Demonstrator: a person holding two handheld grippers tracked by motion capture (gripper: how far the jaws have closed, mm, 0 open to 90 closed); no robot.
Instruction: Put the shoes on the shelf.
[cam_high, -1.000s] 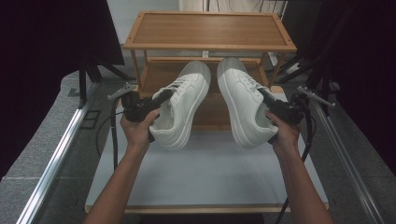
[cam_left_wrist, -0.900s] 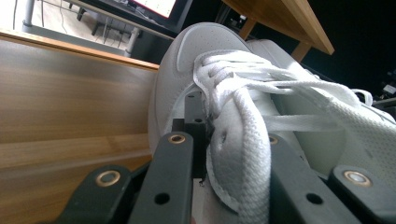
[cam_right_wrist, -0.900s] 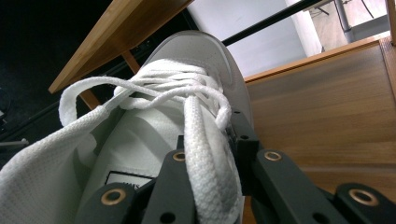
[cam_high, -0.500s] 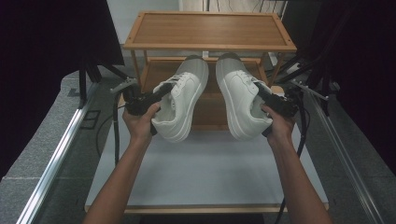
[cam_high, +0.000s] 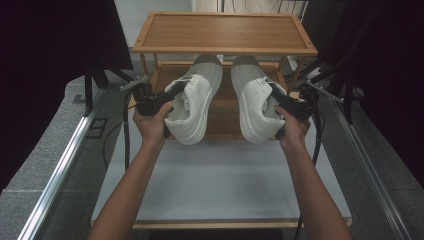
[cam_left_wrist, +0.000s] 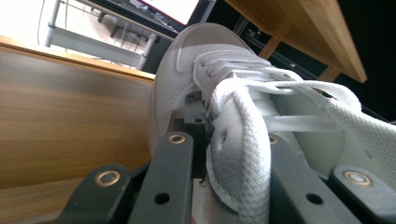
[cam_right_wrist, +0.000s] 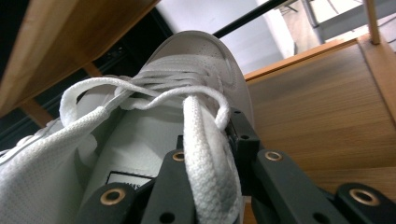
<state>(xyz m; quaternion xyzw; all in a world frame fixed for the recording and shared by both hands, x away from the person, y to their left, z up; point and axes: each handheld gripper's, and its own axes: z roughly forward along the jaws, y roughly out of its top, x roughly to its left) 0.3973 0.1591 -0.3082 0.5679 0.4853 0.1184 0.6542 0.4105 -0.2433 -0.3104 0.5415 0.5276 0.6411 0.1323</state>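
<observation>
Two white lace-up sneakers are held side by side, toes pointing away, reaching under the top board of a wooden rack (cam_high: 222, 30). My left gripper (cam_high: 172, 96) is shut on the side wall of the left sneaker (cam_high: 200, 95) by its opening. In the left gripper view the jaws of that gripper (cam_left_wrist: 224, 142) pinch the left sneaker (cam_left_wrist: 184, 60) wall and a lace. My right gripper (cam_high: 281, 100) is shut the same way on the right sneaker (cam_high: 252, 97). In the right gripper view, that gripper (cam_right_wrist: 210, 151) clamps the right sneaker (cam_right_wrist: 196, 51) with a lace over it.
The rack's lower shelf (cam_high: 225, 117) lies beneath the sneakers, between upright posts (cam_high: 295, 75). A white tabletop (cam_high: 220, 185) spreads in front of the rack. Black stands and cables (cam_high: 320, 125) flank both sides, with metal rails (cam_high: 60, 170) along the floor.
Both hands have carried the sneakers forward, away from the person, and a little higher. The toes now reach under the rack's top board. Both grips are unchanged.
</observation>
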